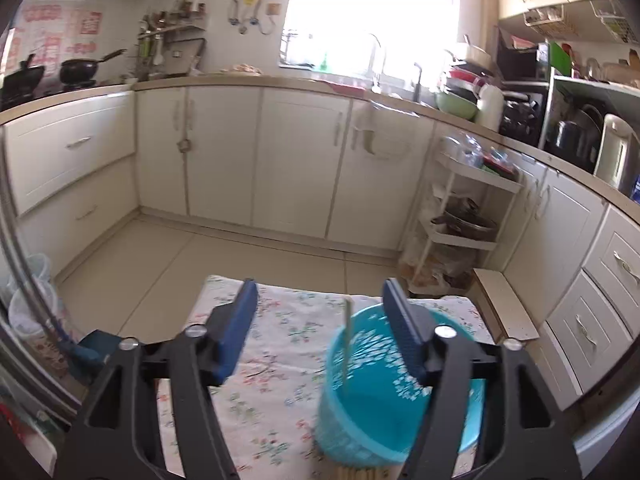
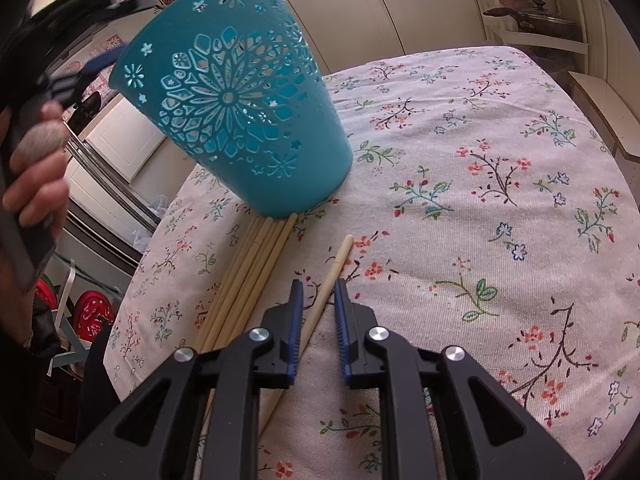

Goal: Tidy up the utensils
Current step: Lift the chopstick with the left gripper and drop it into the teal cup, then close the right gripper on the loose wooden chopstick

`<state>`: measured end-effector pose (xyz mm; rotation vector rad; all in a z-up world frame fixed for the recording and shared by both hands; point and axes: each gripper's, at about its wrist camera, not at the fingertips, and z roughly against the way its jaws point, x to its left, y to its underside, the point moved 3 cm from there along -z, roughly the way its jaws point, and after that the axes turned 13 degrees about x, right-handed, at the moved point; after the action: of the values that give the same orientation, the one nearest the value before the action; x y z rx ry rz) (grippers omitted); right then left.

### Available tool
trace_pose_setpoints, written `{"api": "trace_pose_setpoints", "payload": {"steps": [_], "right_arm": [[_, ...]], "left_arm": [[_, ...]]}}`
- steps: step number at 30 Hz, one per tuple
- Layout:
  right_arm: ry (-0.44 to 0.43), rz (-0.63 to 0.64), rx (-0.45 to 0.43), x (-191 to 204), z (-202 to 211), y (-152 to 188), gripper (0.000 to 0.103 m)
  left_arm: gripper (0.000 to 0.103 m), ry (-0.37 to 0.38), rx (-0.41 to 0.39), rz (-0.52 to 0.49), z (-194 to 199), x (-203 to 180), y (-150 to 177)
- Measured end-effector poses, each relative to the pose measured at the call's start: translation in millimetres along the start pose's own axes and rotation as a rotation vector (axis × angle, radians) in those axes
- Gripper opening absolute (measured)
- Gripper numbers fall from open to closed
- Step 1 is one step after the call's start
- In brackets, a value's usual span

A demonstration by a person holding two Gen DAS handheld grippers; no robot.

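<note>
A teal perforated utensil cup [image 2: 240, 112] stands on the floral tablecloth [image 2: 500, 200], tilted, its base over the tips of a bundle of several wooden chopsticks [image 2: 244, 280]. My right gripper [image 2: 318, 286] is partly open, its jaws on either side of a single chopstick [image 2: 334, 270] lying on the cloth, not clamped. In the left wrist view my left gripper [image 1: 320, 296] is open and empty above the cup [image 1: 384, 400], its right finger [image 1: 404, 328] over the rim. One chopstick [image 1: 347, 344] stands inside the cup.
The table is small; its far edge [image 1: 320, 286] drops to the tiled floor. A white storage cart [image 1: 460, 216] and a wooden board [image 1: 508, 304] stand beyond on the right. Cabinets ring the room. A hand [image 2: 36, 172] holds the left gripper at the left.
</note>
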<state>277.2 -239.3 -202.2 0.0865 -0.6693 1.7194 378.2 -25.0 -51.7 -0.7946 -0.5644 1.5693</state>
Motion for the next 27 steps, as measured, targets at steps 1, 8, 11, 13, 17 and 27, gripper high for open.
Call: {"api": "trace_pose_setpoints", "payload": {"steps": [1, 8, 11, 13, 17, 27], "right_arm": [[0.01, 0.003, -0.001, 2, 0, 1, 0.017], [0.205, 0.059, 0.003, 27, -7, 2, 0.017], [0.295, 0.128, 0.026, 39, -14, 0, 0.017], [0.323, 0.219, 0.066, 47, -18, -2, 0.014], [0.334, 0.293, 0.17, 42, -14, -4, 0.012], [0.362, 0.208, 0.14, 38, -14, -1, 0.009]], "left_arm": [[0.072, -0.008, -0.005, 0.01, 6, 9, 4], [0.086, -0.105, 0.14, 0.142, -8, 93, 72], [0.086, -0.113, 0.24, 0.159, -31, 111, 103], [0.086, -0.117, 0.302, 0.139, -46, 113, 118], [0.086, -0.105, 0.354, 0.104, -62, 109, 136], [0.088, -0.116, 0.394, 0.079, -75, 105, 146]]}}
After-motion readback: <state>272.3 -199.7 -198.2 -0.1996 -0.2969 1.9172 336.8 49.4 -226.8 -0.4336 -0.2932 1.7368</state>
